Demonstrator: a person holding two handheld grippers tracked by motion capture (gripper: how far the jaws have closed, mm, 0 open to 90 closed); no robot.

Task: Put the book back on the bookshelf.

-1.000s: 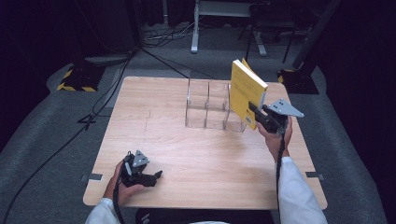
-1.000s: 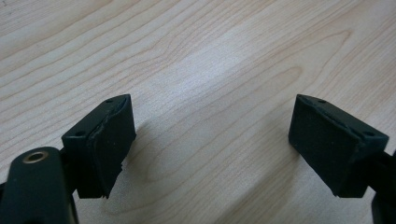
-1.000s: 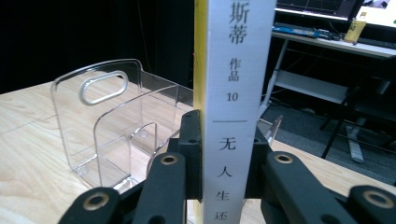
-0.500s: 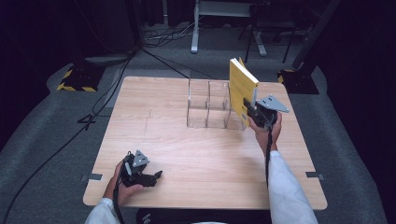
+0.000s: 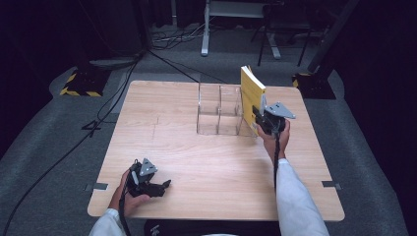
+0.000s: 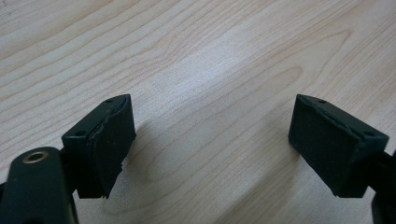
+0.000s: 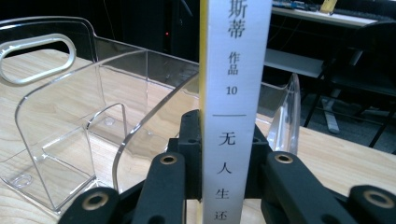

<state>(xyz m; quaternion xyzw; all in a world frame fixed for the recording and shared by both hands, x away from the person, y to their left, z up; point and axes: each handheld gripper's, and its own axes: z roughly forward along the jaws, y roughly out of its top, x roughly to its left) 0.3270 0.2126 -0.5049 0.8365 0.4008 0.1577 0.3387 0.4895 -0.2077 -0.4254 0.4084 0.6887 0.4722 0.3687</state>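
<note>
A yellow book (image 5: 251, 94) with a white spine (image 7: 233, 93) stands upright in my right gripper (image 5: 259, 116), which is shut on its lower part. The book is held at the right end of a clear plastic file holder (image 5: 220, 110) with several slots, seen close up as curved transparent dividers (image 7: 84, 107) in the right gripper view. My left gripper (image 5: 162, 185) rests low over the wooden table (image 5: 162, 128) near its front left edge. Its jaws stand wide apart over bare wood, with nothing between the pads (image 6: 105, 140).
Black cables (image 5: 103, 108) run across the grey floor left of the table. A metal stand (image 5: 236, 19) and a dark chair base sit beyond the far edge. A black-and-yellow striped block (image 5: 78, 83) lies at the far left.
My right gripper has carried the book away from me and a little left, closer to the right end of the holder. The left gripper has stayed put.
</note>
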